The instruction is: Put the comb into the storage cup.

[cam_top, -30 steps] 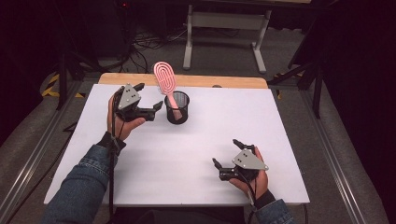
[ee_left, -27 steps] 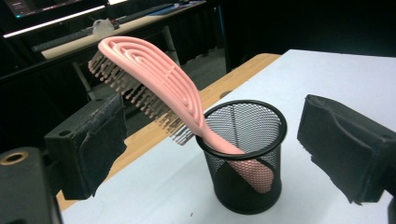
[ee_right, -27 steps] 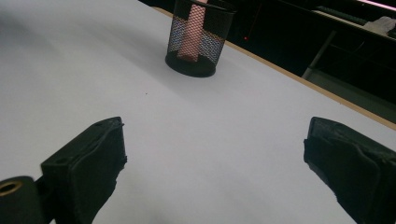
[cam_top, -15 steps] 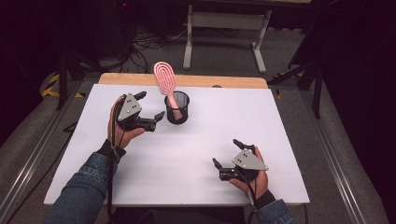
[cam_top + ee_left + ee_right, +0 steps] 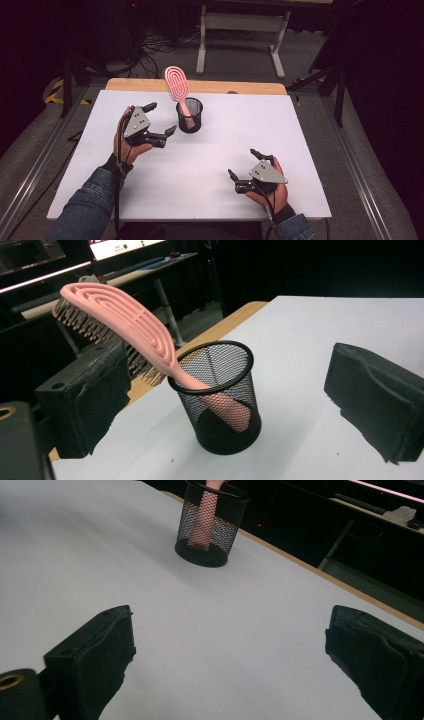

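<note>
A pink hairbrush (image 5: 176,86) stands handle-down in a black mesh cup (image 5: 190,116) at the back middle of the white table (image 5: 300,140), its head leaning out to the far left. My left gripper (image 5: 161,118) hovers just left of the cup. It is open and its jaws have just been opening, with nothing between the pads. In the left gripper view the cup (image 5: 222,395) and brush (image 5: 125,325) sit a short way beyond the gripper (image 5: 230,375). My right gripper (image 5: 242,161) rests open and empty at the near right, and the cup (image 5: 210,525) is far ahead of it (image 5: 230,645).
A wooden strip (image 5: 240,87) edges the table's far side. Behind it stand a white metal frame (image 5: 240,25) and floor cables (image 5: 155,45). Grey rails (image 5: 350,165) run along both sides of the table. Bare white surface lies between the two hands.
My left gripper has drawn back from the cup toward the near side and dropped slightly, its jaws a little wider. The brush stays in the cup. My right gripper has not moved.
</note>
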### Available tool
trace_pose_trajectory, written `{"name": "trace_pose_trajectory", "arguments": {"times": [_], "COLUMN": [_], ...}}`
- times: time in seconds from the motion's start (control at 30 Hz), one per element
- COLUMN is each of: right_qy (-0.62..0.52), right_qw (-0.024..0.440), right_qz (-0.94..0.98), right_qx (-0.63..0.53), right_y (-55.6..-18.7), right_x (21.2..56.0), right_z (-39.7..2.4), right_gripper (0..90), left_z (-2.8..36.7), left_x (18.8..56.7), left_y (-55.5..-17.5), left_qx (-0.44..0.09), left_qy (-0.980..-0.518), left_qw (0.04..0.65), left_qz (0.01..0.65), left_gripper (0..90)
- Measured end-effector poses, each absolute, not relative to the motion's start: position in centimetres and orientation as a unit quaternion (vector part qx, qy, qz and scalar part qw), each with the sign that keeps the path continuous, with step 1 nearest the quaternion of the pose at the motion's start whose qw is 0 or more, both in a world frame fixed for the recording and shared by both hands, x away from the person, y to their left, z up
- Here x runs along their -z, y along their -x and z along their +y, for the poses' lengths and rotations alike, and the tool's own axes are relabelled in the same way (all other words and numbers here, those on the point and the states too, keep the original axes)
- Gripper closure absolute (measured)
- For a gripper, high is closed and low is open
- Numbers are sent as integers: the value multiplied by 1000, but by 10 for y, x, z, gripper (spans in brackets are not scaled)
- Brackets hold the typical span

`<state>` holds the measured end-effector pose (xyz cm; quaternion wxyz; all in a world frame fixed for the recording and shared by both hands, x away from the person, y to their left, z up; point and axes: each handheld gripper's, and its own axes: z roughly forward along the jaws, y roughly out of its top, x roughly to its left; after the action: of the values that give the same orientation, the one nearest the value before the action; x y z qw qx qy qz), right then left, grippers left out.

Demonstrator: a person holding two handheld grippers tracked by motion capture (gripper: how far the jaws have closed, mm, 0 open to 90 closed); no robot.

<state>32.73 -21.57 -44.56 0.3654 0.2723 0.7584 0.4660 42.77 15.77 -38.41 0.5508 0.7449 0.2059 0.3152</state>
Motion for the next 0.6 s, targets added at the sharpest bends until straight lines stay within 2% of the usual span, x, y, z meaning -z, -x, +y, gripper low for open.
{"name": "trace_pose_trajectory", "arguments": {"times": [0.6], "right_qy": [-270], "right_qw": [378], "right_qz": [751], "right_qx": [-468], "right_y": [-325], "right_x": [442], "right_z": [-216], "right_gripper": [60], "left_z": [160], "left_x": [381], "left_y": [-394], "left_qx": [-312], "left_qy": [-745], "left_qw": [564], "left_qz": [173], "left_gripper": [59]}}
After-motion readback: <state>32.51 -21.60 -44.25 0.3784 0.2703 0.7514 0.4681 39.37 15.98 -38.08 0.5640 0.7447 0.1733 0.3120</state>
